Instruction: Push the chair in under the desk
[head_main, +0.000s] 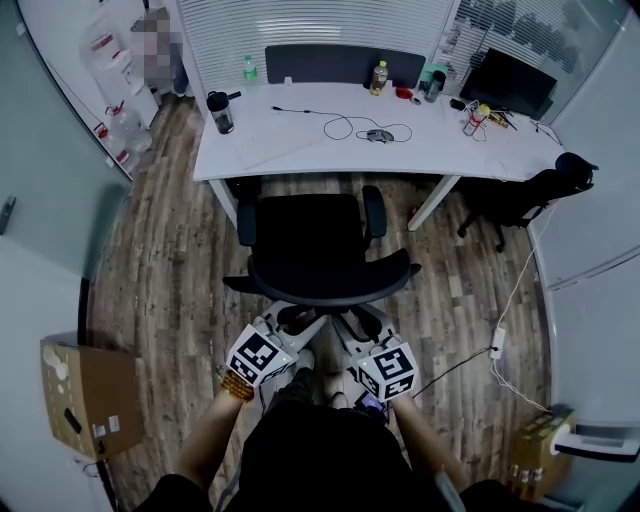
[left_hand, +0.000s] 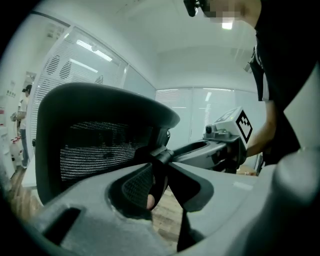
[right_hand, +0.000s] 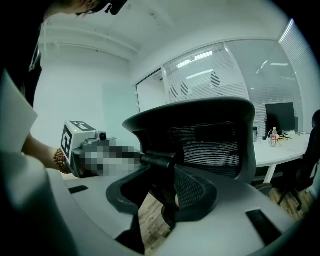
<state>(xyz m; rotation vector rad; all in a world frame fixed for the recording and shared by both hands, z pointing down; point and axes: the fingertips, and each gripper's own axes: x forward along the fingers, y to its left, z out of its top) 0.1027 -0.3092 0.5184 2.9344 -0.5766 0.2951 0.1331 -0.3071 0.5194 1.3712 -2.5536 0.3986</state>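
Fingers of left gripper (head_main: 298, 322) and right gripper (head_main: 358, 324) clamp the stiff back spine of the chair (head_main: 312, 240); it is heavyish but should roll easily.

A chair (head_main: 318, 245) stands just before the near edge of the desk (head_main: 300, 140), its back toward the camera; behind that back, side by side, the left gripper (head_main: 300, 320) and right gripper (head_main: 362, 322) each have the back's middle support between their jaws; on the desk, a flask (head_main: 220, 112) stands at left, a mouse (head_main: 378, 134) lies mid-way and a monitor (head_main: 510, 80) stands far right; a cardboard box (head_main: 85, 395) sits on the floor (head_main: 180, 280) at left; a second chair (head_main: 520, 195) stands at the desk's right end.
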